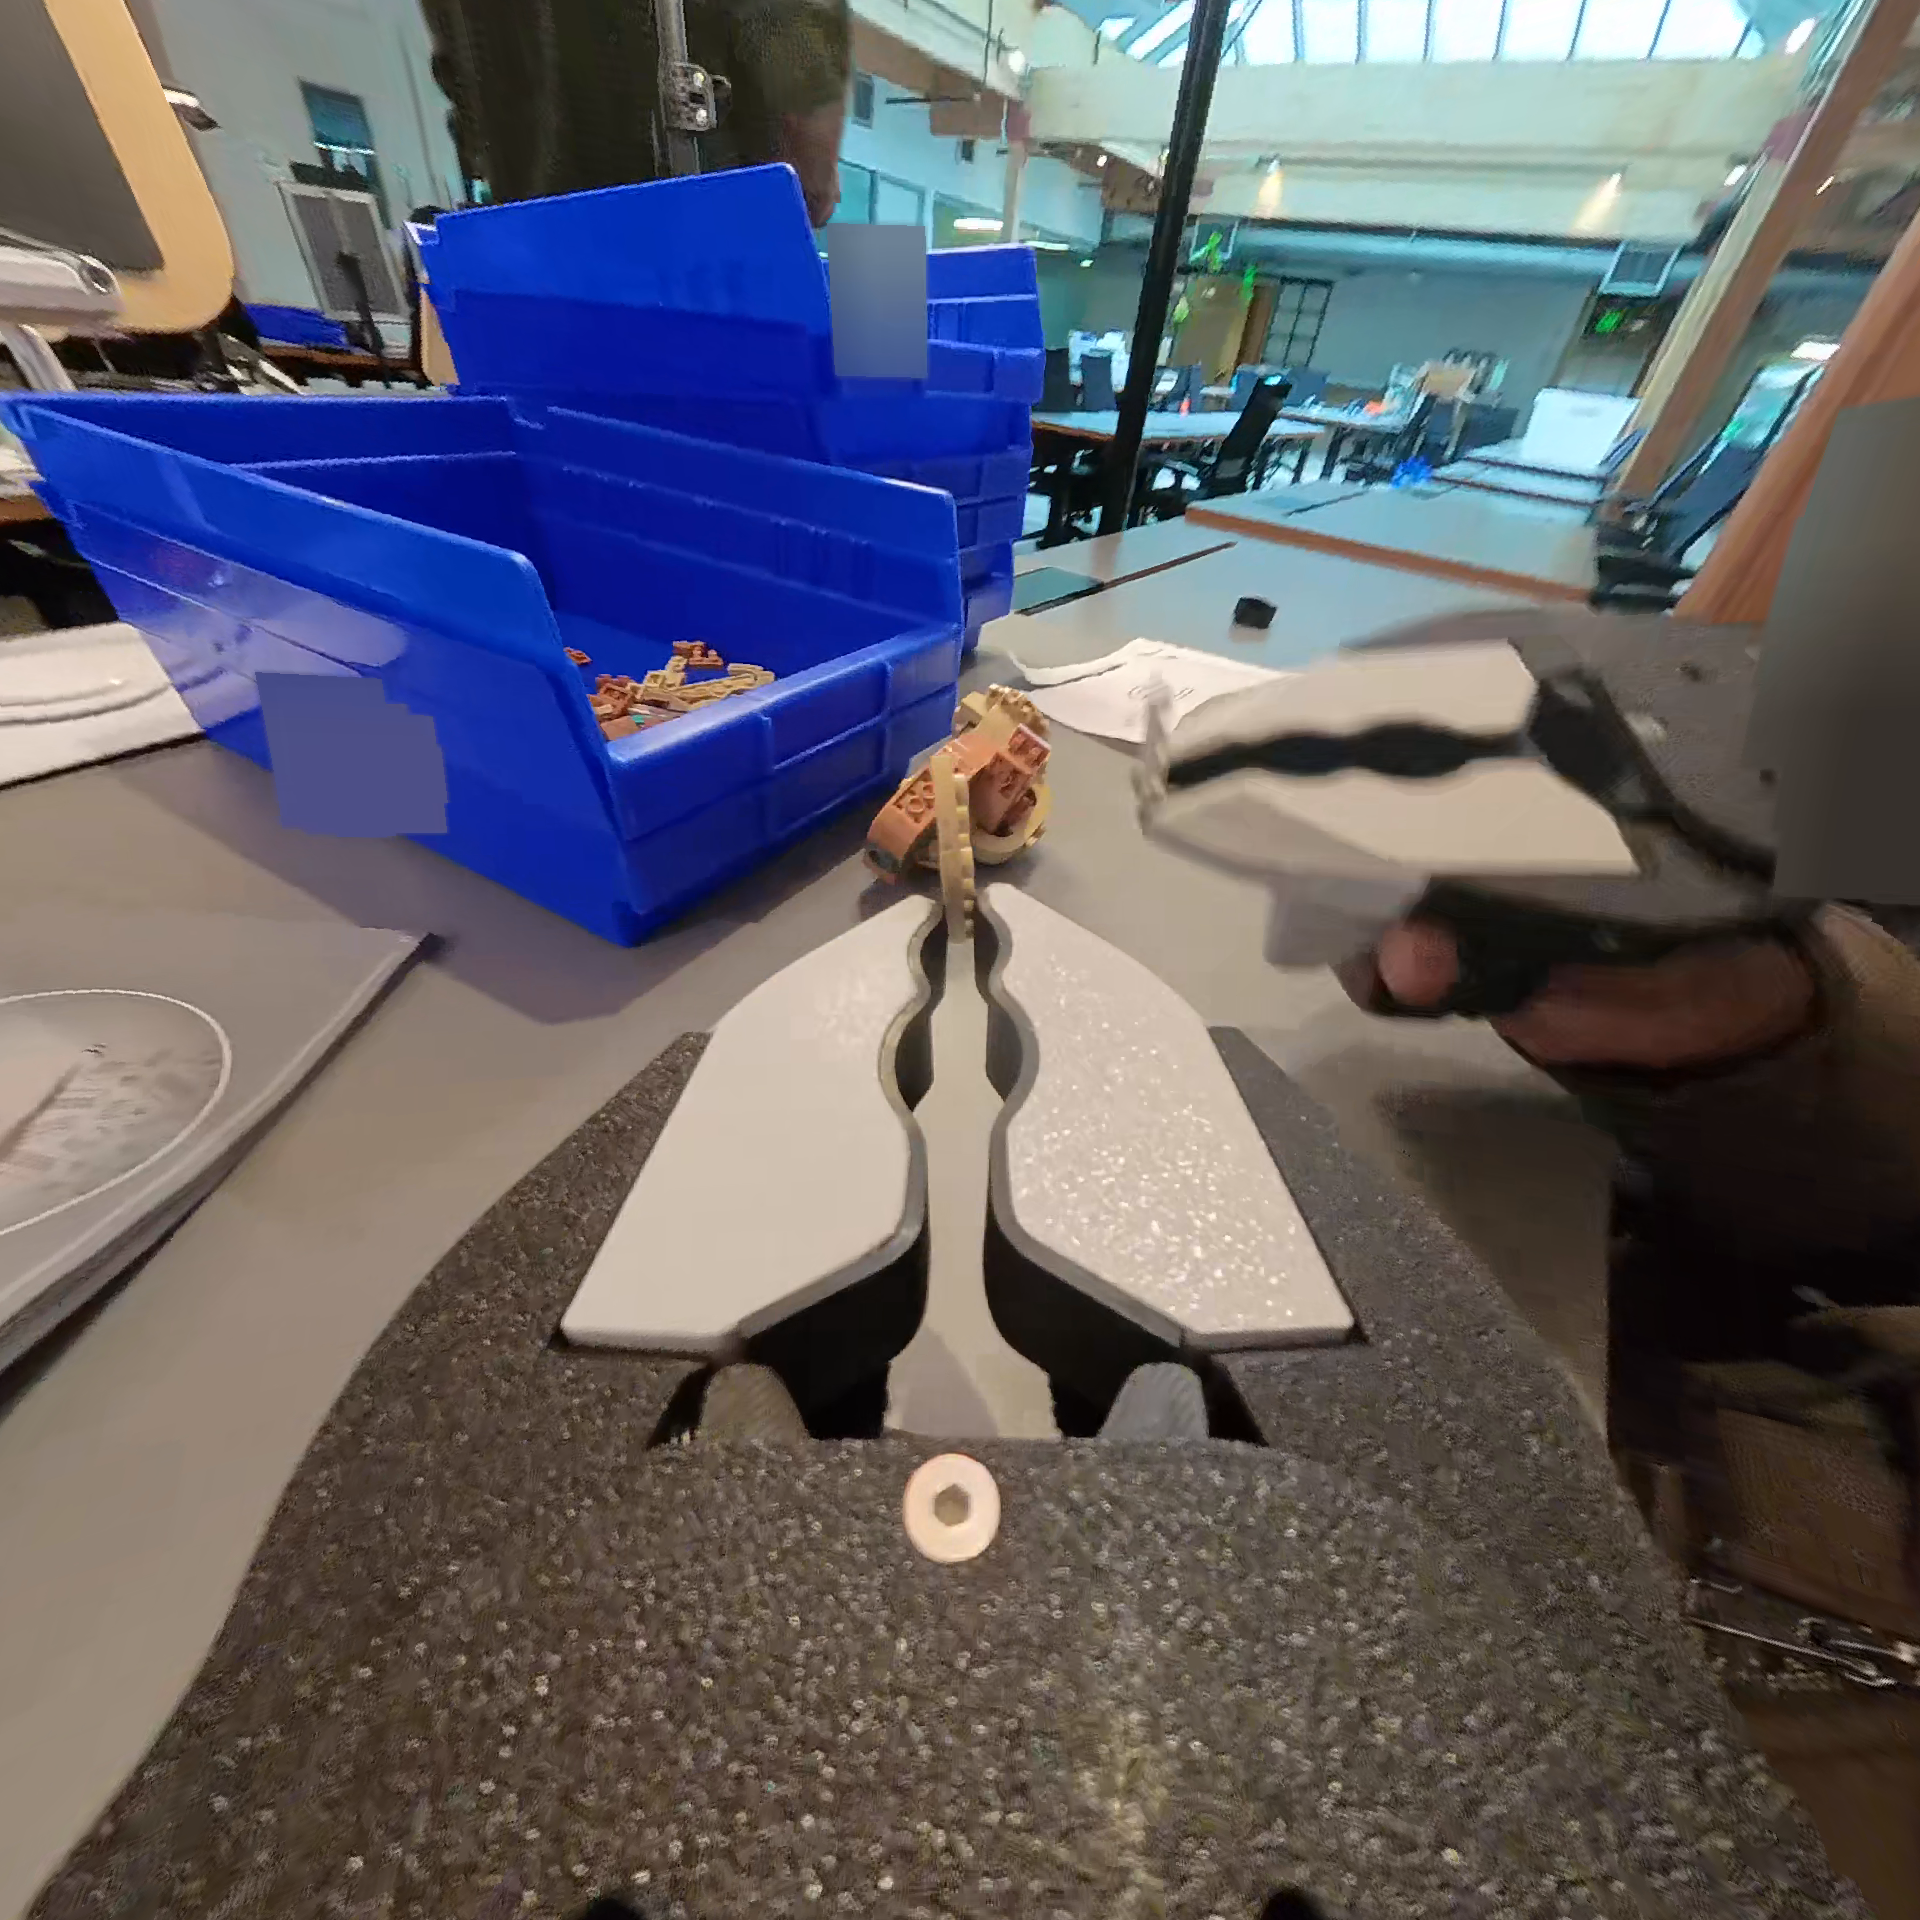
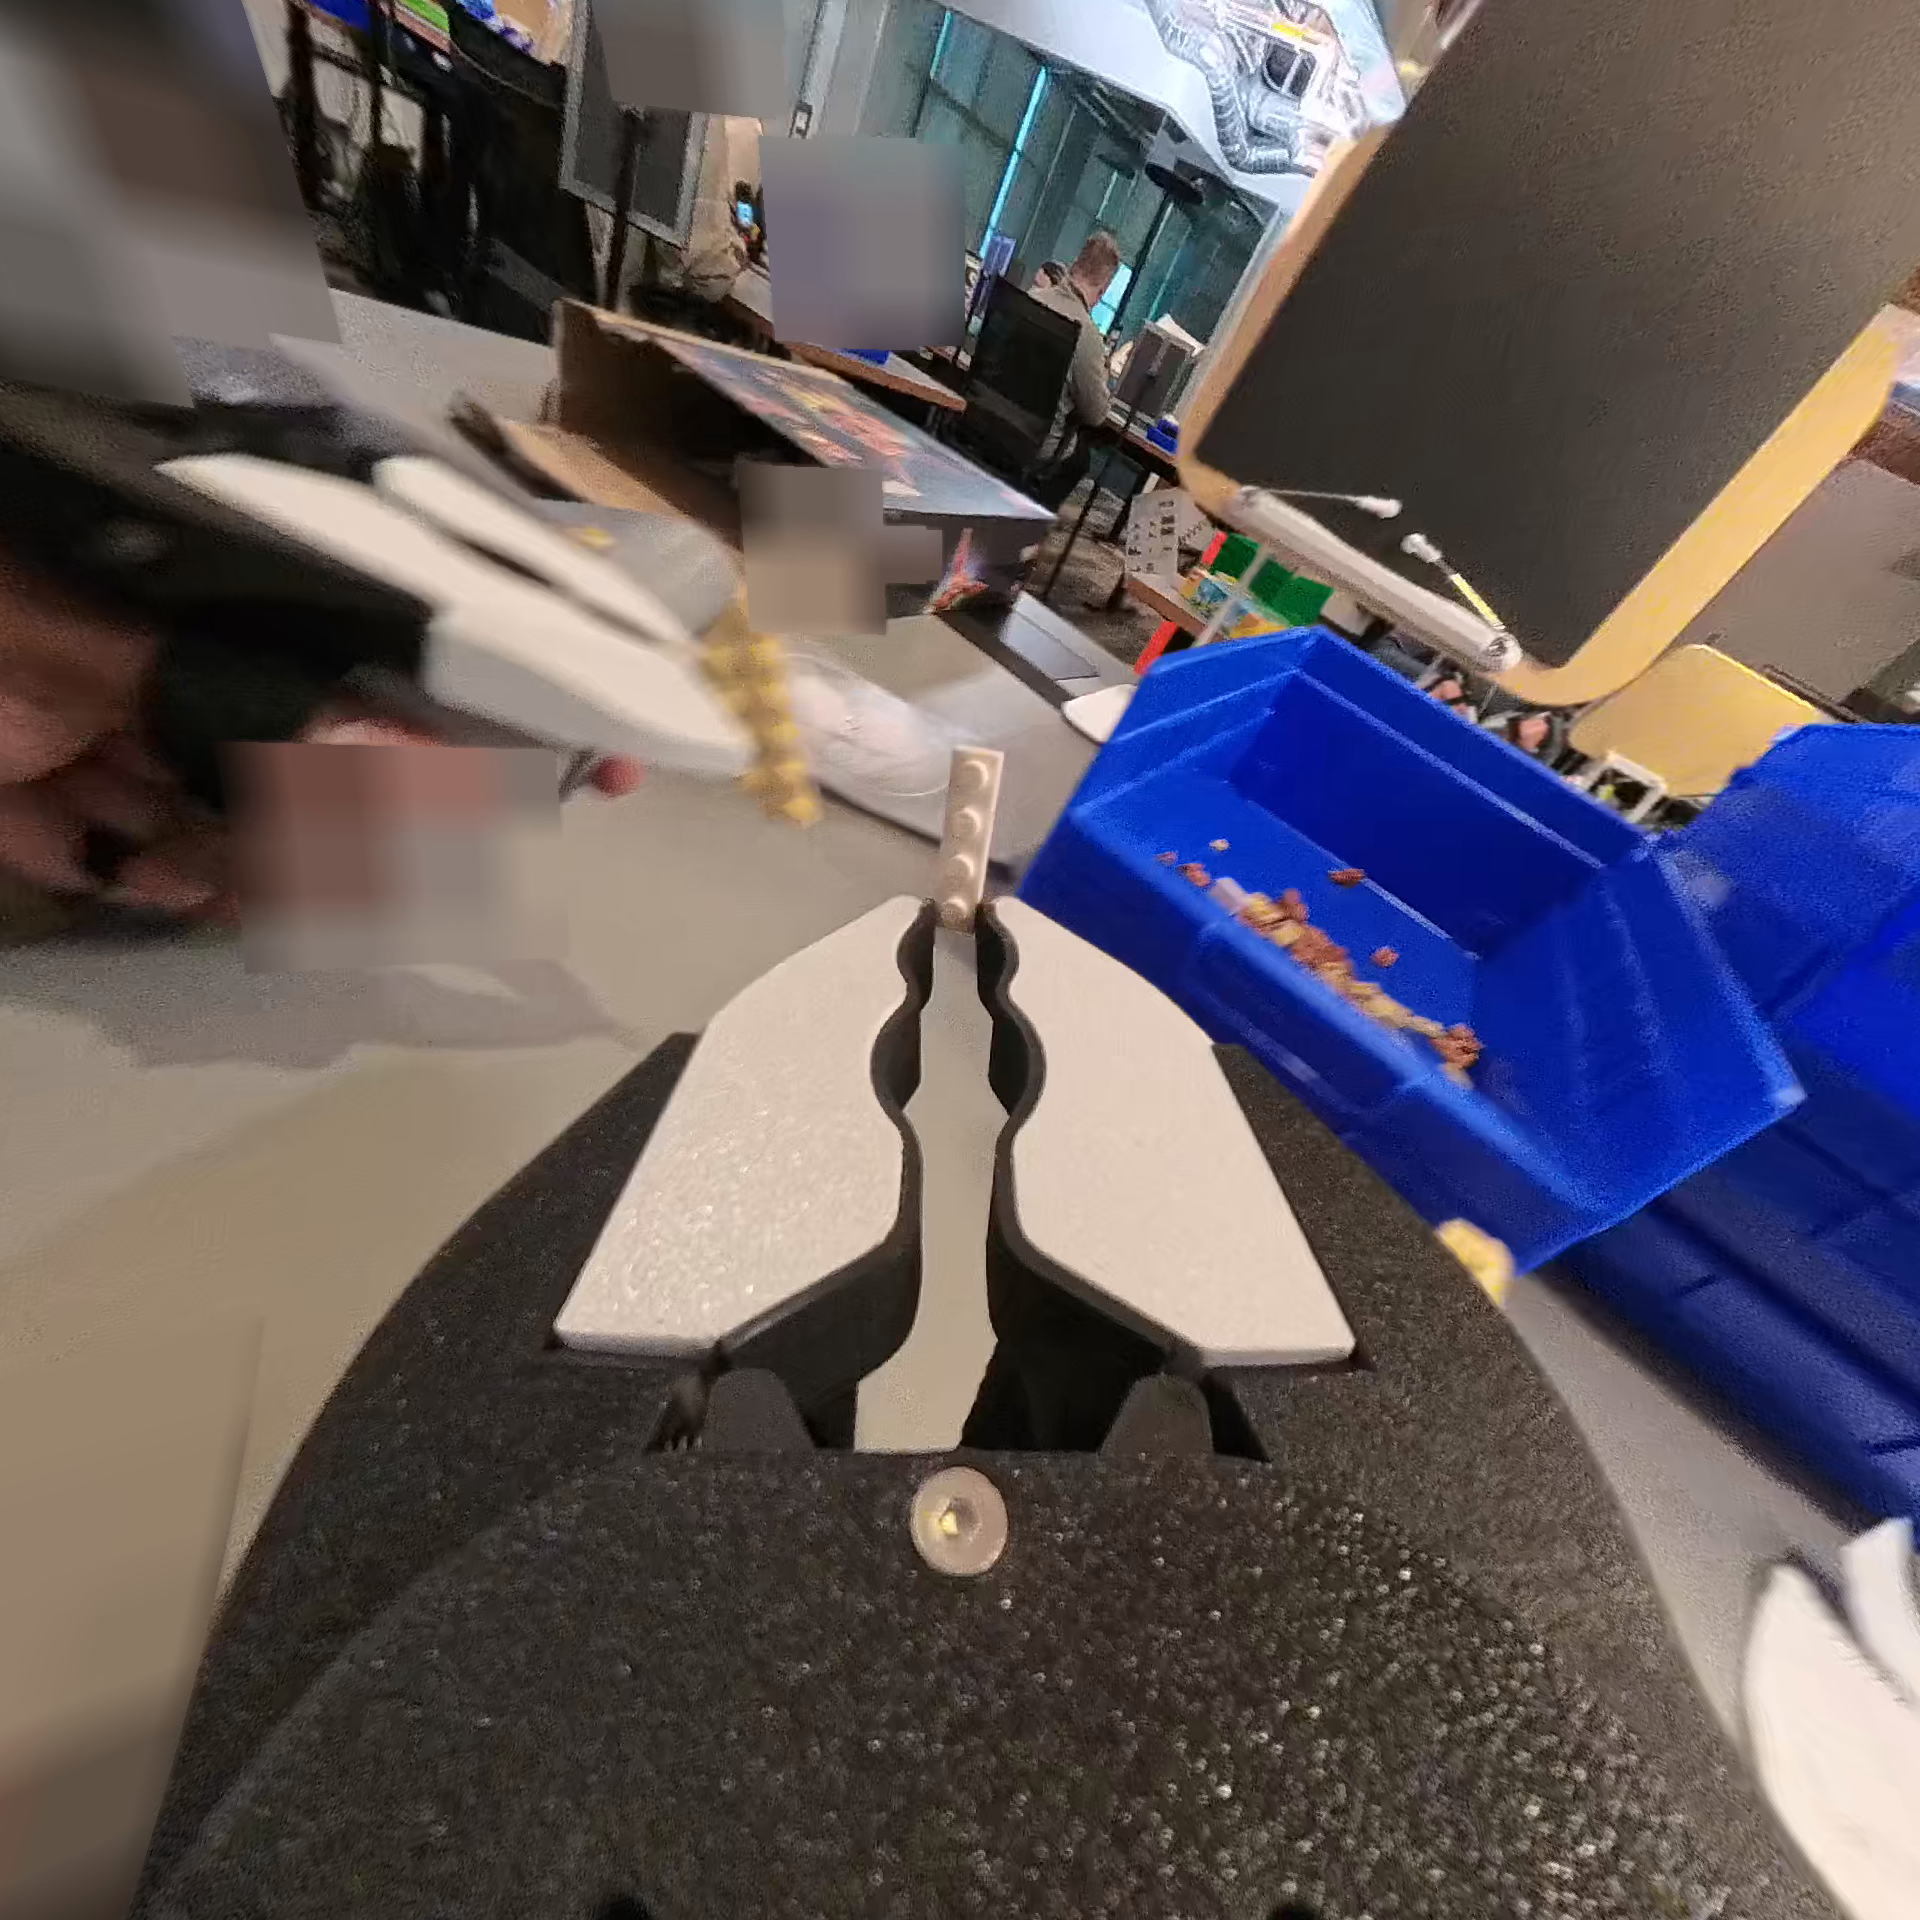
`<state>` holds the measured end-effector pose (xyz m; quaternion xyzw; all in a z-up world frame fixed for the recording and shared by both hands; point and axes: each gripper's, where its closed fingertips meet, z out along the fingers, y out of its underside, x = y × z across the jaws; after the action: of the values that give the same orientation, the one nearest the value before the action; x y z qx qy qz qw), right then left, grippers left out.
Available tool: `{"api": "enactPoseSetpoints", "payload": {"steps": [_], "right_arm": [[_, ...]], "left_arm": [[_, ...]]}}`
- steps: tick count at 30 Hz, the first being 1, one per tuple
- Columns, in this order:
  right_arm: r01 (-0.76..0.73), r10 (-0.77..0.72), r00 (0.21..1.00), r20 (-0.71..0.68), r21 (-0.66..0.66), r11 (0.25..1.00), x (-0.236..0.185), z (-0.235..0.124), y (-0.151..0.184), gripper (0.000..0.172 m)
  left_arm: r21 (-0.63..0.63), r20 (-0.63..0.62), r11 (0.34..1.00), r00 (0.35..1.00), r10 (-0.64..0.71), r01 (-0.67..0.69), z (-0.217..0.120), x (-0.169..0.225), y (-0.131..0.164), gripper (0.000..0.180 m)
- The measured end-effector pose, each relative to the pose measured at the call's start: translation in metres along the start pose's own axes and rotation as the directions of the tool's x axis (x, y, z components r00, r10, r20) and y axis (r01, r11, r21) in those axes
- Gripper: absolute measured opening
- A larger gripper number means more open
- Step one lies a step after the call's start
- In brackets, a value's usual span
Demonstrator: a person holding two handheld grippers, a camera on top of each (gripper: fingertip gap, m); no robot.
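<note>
Tan plate (image 1: 954,862) in left gripper (image 1: 961,914)

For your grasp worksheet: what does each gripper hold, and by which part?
Left gripper: a tan studded strip, pinched at its lower end. Right gripper: a white studded plate, pinched at its bottom end.

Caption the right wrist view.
Right gripper pinches a white plate near a blue bin.

Your left gripper (image 1: 958,914) clamping a studded strip (image 1: 954,842) just before the brick model (image 1: 971,790) on the table (image 1: 623,997), bin (image 1: 582,644) of loose bricks (image 1: 665,691) left of it, stacked bins (image 1: 727,312) behind, your right gripper (image 2: 958,914) gripping a plate (image 2: 966,831) to the right.
</note>
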<state>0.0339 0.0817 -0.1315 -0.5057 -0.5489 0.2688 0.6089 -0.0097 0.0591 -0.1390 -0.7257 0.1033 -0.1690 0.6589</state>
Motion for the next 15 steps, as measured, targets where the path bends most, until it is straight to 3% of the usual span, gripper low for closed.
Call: {"api": "enactPoseSetpoints", "payload": {"steps": [4,7,9,12,15], "right_arm": [[-0.019,0.020,1.000,0.015,-0.073,0.997,0.077,0.033,-0.027,0.008],[-0.128,0.148,0.986,0.076,-0.218,0.967,0.126,0.077,-0.016,0.009],[-0.211,0.239,0.968,0.077,-0.272,0.939,0.148,0.098,-0.003,0.021],[-0.257,0.281,0.958,0.054,-0.268,0.928,0.159,0.101,0.011,0.028],[-0.220,0.233,0.972,0.030,-0.233,0.947,0.154,0.079,0.016,0.028]], "left_arm": [[0.009,-0.021,0.999,0.999,-0.031,0.031,-0.001,0.002,-0.001,0.004],[0.018,-0.008,1.000,1.000,-0.018,0.018,-0.003,0.000,-0.003,0.004],[0.030,0.000,0.999,1.000,-0.025,0.025,-0.005,-0.002,-0.004,0.004],[0.033,0.001,0.999,0.999,-0.042,0.041,-0.006,-0.005,-0.005,0.004],[0.010,-0.013,0.999,0.999,-0.032,0.033,-0.003,-0.005,-0.004,0.004]]}}
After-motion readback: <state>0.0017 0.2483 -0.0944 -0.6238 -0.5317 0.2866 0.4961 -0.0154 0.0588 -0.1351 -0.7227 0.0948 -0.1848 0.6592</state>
